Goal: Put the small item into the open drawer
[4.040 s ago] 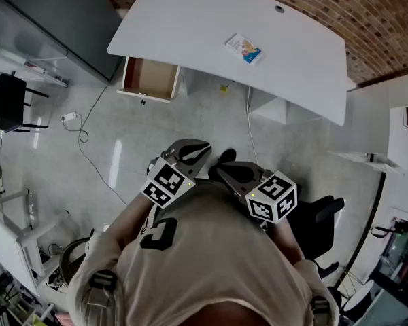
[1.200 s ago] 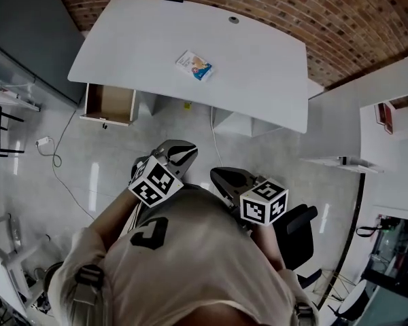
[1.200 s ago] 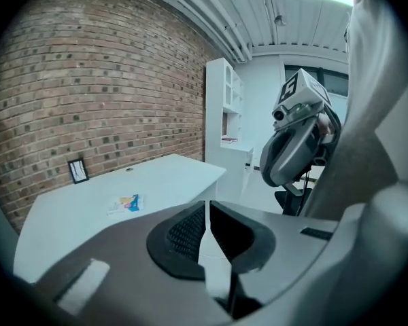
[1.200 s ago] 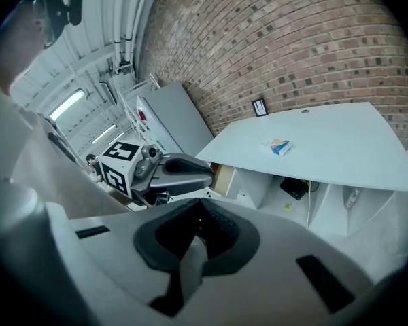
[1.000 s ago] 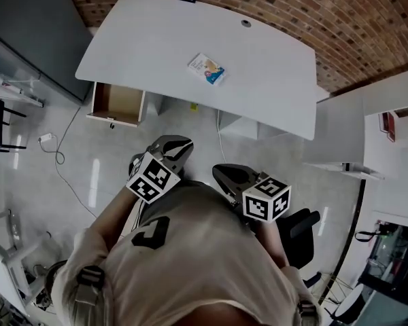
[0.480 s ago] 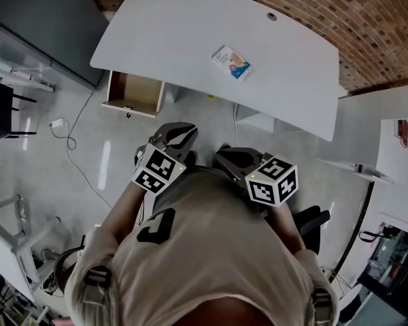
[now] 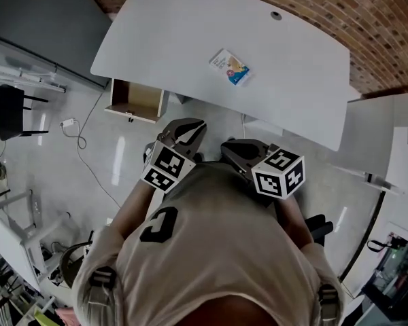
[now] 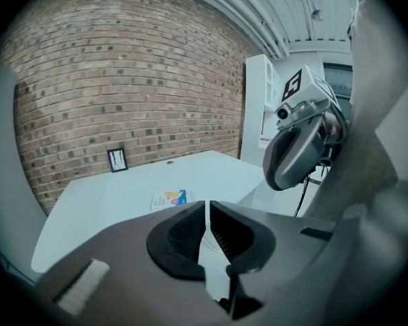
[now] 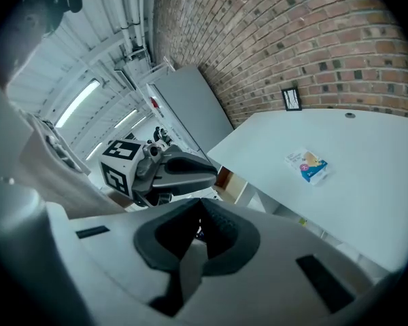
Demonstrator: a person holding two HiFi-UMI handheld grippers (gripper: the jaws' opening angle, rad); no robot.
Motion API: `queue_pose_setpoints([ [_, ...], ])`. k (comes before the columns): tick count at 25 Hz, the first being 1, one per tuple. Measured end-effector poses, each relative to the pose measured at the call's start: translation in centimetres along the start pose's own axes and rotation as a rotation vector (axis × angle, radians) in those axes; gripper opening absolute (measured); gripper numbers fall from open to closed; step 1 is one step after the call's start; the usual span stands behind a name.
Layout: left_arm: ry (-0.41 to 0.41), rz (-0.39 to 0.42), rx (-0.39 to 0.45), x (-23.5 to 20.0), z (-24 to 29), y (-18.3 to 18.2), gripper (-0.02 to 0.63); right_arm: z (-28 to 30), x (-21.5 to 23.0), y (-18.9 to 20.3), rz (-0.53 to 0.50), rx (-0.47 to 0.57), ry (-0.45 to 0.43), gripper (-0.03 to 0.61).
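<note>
The small item (image 7: 228,66) lies on the table (image 7: 163,39), well ahead of the left gripper (image 7: 189,132) and right gripper (image 7: 241,149), both pressed together, empty.

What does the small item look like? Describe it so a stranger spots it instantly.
Start at the white desk against the brick wall. Near the middle of its top lies a small flat packet. It is the only colourful thing there: white with a blue end.

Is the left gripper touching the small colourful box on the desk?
Apart: head view shows the left gripper over the floor, well short of the small colourful box.
</note>
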State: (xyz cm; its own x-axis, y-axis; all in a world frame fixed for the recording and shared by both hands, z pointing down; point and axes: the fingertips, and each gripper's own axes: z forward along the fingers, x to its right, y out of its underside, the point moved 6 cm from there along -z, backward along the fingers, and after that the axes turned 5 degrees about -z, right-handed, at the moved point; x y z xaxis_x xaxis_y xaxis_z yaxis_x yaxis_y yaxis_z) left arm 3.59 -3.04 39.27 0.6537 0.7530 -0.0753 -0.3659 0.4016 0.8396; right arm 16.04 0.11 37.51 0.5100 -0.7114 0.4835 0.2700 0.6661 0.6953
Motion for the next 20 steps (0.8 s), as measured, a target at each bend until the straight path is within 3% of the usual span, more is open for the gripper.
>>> queue_pose_setpoints([
  [13, -0.038, 0.024, -0.148, 1.4, 12.2, -3.7, 0.020, -7.6, 9.2, 0.7, 0.129, 0.110, -0.074, 0.003],
  [20, -0.078, 0.102, -0.239, 0.7, 20.7, -3.6, 0.033, -11.1, 13.2, 1.8, 0.189, 0.148, -0.071, 0.003],
])
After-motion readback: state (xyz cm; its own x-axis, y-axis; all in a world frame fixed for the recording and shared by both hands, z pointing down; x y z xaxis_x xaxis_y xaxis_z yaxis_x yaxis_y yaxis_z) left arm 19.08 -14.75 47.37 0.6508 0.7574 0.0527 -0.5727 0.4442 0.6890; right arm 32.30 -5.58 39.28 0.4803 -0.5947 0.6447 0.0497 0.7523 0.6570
